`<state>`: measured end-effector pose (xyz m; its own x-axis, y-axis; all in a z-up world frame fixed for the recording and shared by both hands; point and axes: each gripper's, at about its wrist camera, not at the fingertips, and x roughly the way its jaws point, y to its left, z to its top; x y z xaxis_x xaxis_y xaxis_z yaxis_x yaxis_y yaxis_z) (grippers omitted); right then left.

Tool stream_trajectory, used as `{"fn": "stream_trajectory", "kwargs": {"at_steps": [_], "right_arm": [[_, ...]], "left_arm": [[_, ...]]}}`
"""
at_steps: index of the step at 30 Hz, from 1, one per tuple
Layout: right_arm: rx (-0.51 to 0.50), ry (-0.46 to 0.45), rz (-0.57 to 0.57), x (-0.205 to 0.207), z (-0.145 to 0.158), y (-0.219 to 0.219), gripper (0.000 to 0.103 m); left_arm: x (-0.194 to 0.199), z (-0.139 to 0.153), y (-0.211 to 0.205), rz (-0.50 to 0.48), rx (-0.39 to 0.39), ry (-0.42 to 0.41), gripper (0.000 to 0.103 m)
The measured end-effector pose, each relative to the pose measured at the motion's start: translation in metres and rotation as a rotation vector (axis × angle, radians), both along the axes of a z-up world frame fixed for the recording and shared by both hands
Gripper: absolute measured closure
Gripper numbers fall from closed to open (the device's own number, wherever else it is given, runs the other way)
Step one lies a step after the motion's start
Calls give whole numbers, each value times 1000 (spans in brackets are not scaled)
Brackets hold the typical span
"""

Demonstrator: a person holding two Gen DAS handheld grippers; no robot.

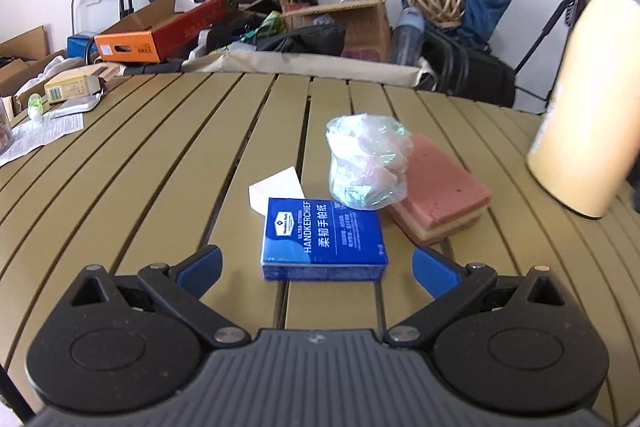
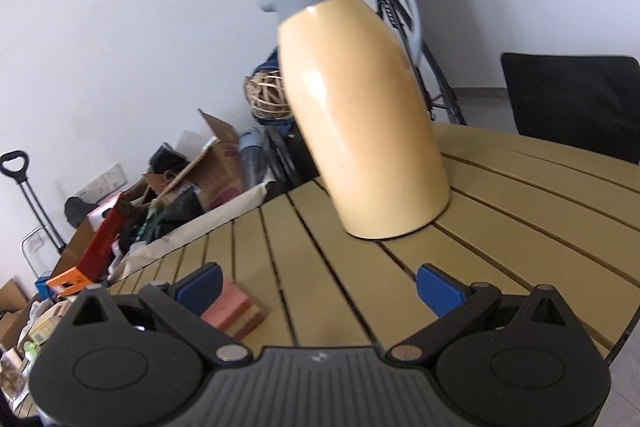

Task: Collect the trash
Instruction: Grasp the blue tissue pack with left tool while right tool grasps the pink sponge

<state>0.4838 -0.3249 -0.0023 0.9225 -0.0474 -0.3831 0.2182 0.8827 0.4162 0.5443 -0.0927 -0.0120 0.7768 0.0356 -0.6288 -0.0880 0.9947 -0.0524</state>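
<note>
We hold left gripper spread wide, aimed past blue handkerchief pack at crumpled clear plastic bag, prob. the trash; right gripper also spread, empty, facing cream thermos jug.

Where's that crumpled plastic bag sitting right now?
In the left wrist view, the crumpled plastic bag sits mid-table, ahead of the open left gripper, resting against the pink sponge and the far edge of the blue tissue pack.
</note>
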Motion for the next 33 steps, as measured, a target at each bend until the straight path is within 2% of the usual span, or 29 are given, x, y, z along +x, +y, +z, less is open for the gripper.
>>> {"fn": "stream_trajectory", "kwargs": {"at_steps": [4,9,15,18,20,22,33], "right_arm": [[16,10,-44,1,-7,-13,0],[28,14,-98,-2,-14,-23,0],[43,12,-108,-3,-16,-25,0],[53,18,-111,-3,-17,-24,0],[58,21,-105,-2,-17,-23,0],[54,25,-97,-1,-16,-21,0],[60,26,-74,1,-17,-14,0]], "left_arm": [[16,-8,-5,5,23,29,0],[28,-15,-3,15,-19,53,0],[32,-15,-6,32,-3,47,0],[33,-16,-8,28,6,47,9],[33,-15,-10,23,19,40,23],[31,-14,-12,16,35,30,29],[6,-8,8,5,-17,5,29]]}}
